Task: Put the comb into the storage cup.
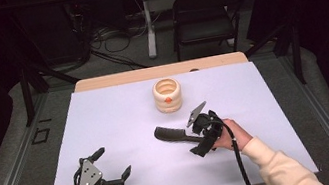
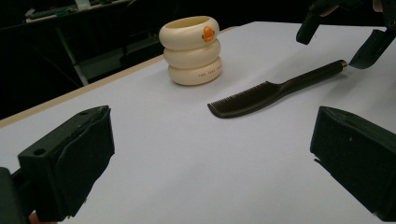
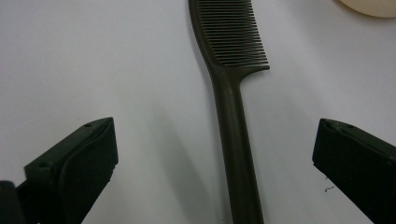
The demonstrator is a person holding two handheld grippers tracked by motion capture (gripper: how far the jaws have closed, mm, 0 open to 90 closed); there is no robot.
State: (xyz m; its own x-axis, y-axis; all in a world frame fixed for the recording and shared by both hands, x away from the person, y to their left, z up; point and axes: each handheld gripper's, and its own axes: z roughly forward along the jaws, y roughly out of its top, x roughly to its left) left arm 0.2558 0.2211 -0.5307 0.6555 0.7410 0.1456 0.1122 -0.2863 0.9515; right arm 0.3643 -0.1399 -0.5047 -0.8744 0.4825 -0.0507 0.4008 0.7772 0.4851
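A dark comb [image 1: 175, 134] is seen lying flat on the white table cover [image 1: 106, 122], just right of centre in the high view, its toothed end pointing to the left of the frame and its handle running toward the right gripper [image 1: 204, 136]. In the right gripper view the comb [image 3: 233, 116] is shown passing up the middle of the frame between the two jaws, which are spread wide and touch nothing. The left gripper [image 1: 114, 174], at the lower left of the high view, is likewise held spread and empty, well apart from the comb. A cream ribbed holder [image 1: 167, 95] with an orange spot stands upright above centre.

The comb is judged light, stiff and smooth, so a slip or twist is possible. The teeth appear fine and liable to bend; the plain round handle is taken as the better place for a grasp, across its width.
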